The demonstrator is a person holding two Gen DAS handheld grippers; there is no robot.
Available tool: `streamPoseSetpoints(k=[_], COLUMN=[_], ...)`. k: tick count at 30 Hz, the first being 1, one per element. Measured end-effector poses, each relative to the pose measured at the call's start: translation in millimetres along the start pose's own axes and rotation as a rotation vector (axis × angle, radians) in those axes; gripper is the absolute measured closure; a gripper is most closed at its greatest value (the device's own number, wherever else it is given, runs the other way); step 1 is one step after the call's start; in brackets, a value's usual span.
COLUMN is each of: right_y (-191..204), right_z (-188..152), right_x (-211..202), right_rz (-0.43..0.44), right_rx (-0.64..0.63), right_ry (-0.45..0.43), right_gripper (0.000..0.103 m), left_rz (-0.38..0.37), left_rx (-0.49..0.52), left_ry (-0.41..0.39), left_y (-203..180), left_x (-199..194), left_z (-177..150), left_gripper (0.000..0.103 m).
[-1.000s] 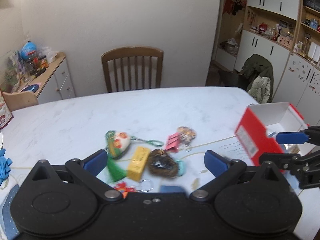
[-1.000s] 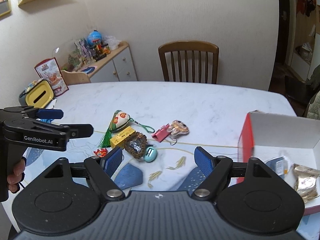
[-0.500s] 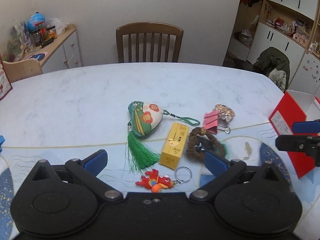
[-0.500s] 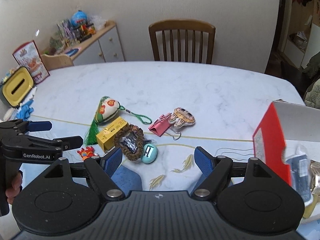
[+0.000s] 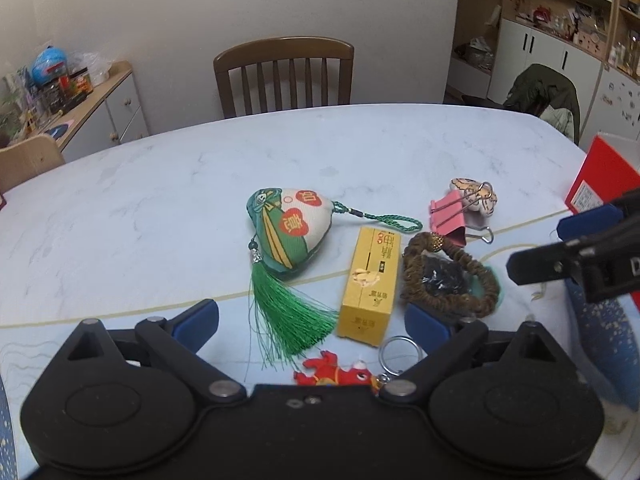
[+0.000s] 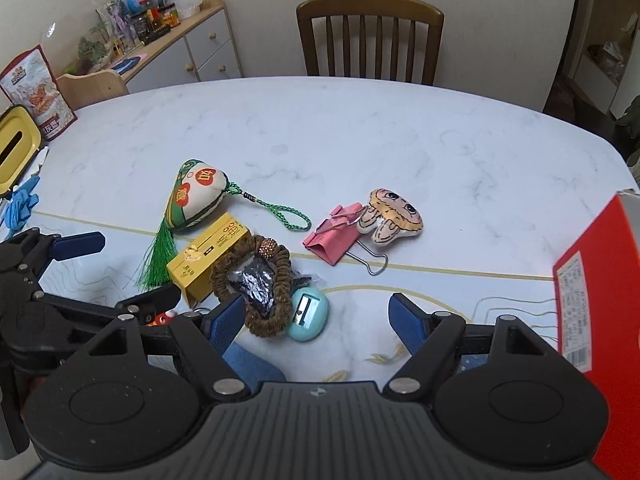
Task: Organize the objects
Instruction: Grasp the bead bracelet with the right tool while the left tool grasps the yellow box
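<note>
Tools, two [image 5: 312, 318] [image 6: 318, 316], agape above one yellow box [image 5: 370, 284].

Both wrist views look low across the table [image 5: 160, 184], sharing the trinket cluster [image 6: 240, 256].

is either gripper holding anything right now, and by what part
Nothing is held. The left gripper is open above the green tassel and yellow box; the right gripper is open near the teal sharpener.

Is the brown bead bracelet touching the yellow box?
Touching. In the right wrist view the brown bead bracelet overlaps and presses against the near end of the yellow box, with no tabletop visible between them.
</note>
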State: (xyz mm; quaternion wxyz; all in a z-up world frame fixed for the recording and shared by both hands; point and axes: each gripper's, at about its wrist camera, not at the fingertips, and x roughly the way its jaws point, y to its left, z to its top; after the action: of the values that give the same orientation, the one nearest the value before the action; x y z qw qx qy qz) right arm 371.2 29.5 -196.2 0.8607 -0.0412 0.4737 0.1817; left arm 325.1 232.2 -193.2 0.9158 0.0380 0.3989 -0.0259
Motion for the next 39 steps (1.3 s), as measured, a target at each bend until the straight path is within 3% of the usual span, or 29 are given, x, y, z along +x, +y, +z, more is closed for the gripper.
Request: streamPoseSetpoints(k=[13, 17, 22, 26, 31, 39], right_y=[13.8, 15.3, 19.2, 22.1, 23.9, 21.9], right_z=[9.0, 10.5, 10.9, 11.5, 13.6, 12.9], right_x=[25.9, 32.9, 40.6, 43.3, 44.8, 36.7], right_rz=[0.002, 0.003, 0.013, 0.022, 0.051, 0.061], right_rx=[-0.035, -0.025, -0.026, -0.026, -0.008, 0.024], right_ry=[0.043, 0.051, 0.064, 0.063, 0.074, 0.067], right_gripper=[0.061, 0.064, 0.07, 0.07, 0.082, 0.094], left_rz=[-0.021, -0.034, -0.046, -0.048, -0.065, -0.074], left_rx=[0.061, 0.073, 0.089, 0.093, 0.087, 0.063], left_ry=[0.0, -0.001, 0.003, -0.005, 0.007, 0.016], left_y=[-8.4, -12.1, -17.2, -18.9, -19.5, -18.2], left_x=[21.6, 24.7, 26.7, 26.1, 26.6, 23.1], left_z=[-1.6, -0.6, -0.9, -0.9, -0.6, 1.0], left_gripper=[0.025, 0.03, 0.045, 0.05, 0.067, 0.071])
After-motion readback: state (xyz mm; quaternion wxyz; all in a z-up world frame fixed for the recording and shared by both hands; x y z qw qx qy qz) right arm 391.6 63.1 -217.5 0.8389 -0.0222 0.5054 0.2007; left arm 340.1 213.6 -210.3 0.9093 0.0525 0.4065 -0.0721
